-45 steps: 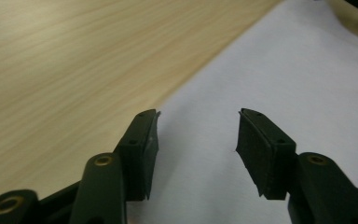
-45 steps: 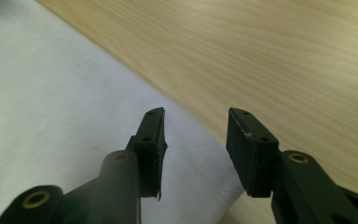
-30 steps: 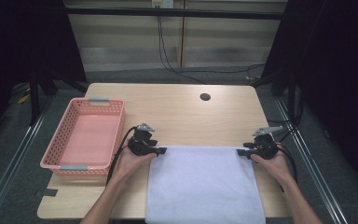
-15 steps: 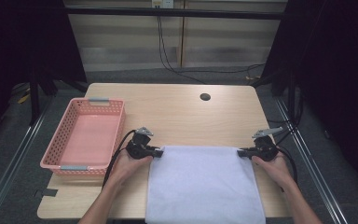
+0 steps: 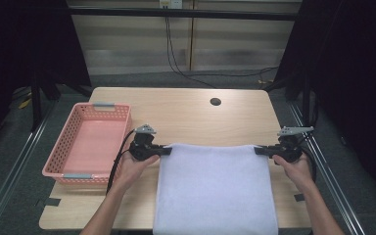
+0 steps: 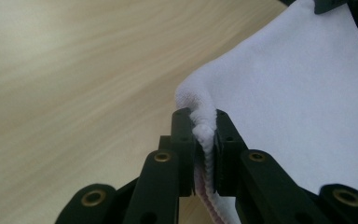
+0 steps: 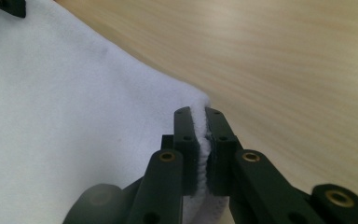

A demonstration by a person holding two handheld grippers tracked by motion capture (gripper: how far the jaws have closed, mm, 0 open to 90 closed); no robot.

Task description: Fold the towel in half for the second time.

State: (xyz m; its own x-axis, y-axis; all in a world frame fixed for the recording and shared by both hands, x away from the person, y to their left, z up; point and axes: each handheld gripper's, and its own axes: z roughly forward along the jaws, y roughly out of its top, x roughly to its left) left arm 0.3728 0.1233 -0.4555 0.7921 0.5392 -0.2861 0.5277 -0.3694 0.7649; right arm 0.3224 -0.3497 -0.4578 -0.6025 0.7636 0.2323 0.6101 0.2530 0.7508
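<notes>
Both far corners have lifted since a second ago, our left gripper (image 5: pixel 165 151) and right gripper (image 5: pixel 258 151) just clamped onto the soft, light, white terry-cloth towel (image 5: pixel 215 191) lower centre, so we hold its hemmed corners.

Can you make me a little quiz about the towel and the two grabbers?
1. True or false: the left gripper is shut on a corner of the towel.
2. What is the right gripper pinching? A) the basket rim B) a towel corner C) nothing
3. Which side of the towel is the pink basket on in the high view?

Key
1. True: cloth is squeezed between its jaws.
2. B: the other far corner sits between its jaws.
3. The left side, on the table, apart from the towel.
</notes>
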